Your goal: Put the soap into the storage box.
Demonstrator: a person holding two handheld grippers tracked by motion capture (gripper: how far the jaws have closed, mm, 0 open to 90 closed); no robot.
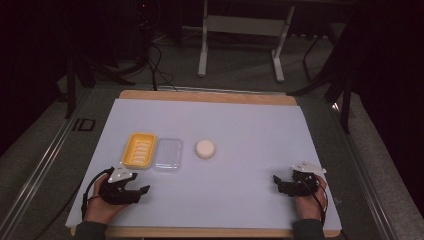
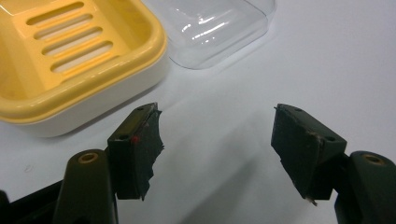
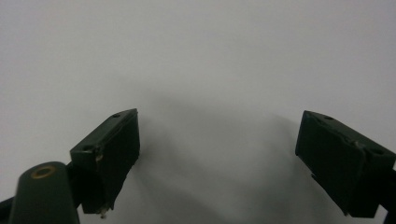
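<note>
A yellow slotted soap dish (image 1: 139,150) lies on the white sheet, with a clear plastic lid (image 1: 167,154) touching its right side. A round white soap bar (image 1: 205,149) sits alone to the right of the lid. My left gripper (image 1: 140,183) rests near the front left, just below the dish, and is open with nothing between its jaws. In the left gripper view, the dish (image 2: 70,56) and lid (image 2: 215,28) lie just beyond the left gripper (image 2: 217,135). My right gripper (image 1: 276,184) rests at the front right. In its own view, the right gripper (image 3: 219,140) is open over bare sheet.
The white sheet (image 1: 240,125) covers a wooden table (image 1: 210,96) whose edge shows at the back. A metal stand (image 1: 202,50) and cables are on the dark floor beyond. A hand holds each gripper at the table's front edge.
</note>
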